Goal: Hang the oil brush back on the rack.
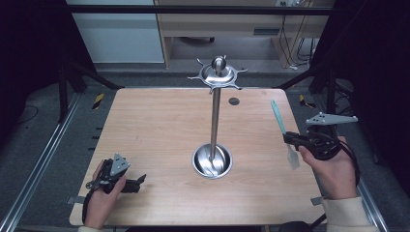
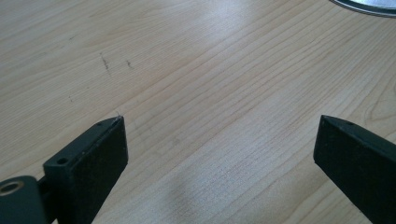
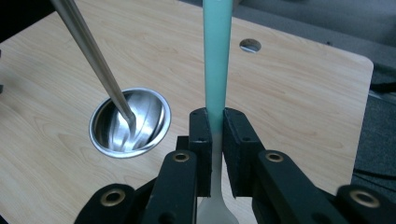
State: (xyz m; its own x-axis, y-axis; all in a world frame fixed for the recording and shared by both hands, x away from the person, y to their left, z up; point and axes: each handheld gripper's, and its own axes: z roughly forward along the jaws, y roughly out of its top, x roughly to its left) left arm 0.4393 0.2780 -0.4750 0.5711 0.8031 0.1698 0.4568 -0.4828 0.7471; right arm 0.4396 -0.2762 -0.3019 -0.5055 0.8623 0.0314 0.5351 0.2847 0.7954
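Spatula (image 1: pixel 283 129) sits clamped in the right tongs (image 1: pixel 291 139) at right of the high view, above the worktop (image 1: pixel 154 135) edge: teal handle angled toward upper left, pale translucent blade hanging below the grip. Right gripper view gives the detail: both pads closed on the spatula (image 3: pixel 216 70) where teal meets the pale neck, handle running straight up the frame. Same view shows the steel stand (image 3: pixel 93 56) rod slanting into its round base dish at left. High view adds the stand (image 1: pixel 215 111) full height at centre, hook crown on top. Left tongs (image 1: pixel 138 182) rest low at lower left; left gripper view shows them spread wide over bare wood, nothing between.
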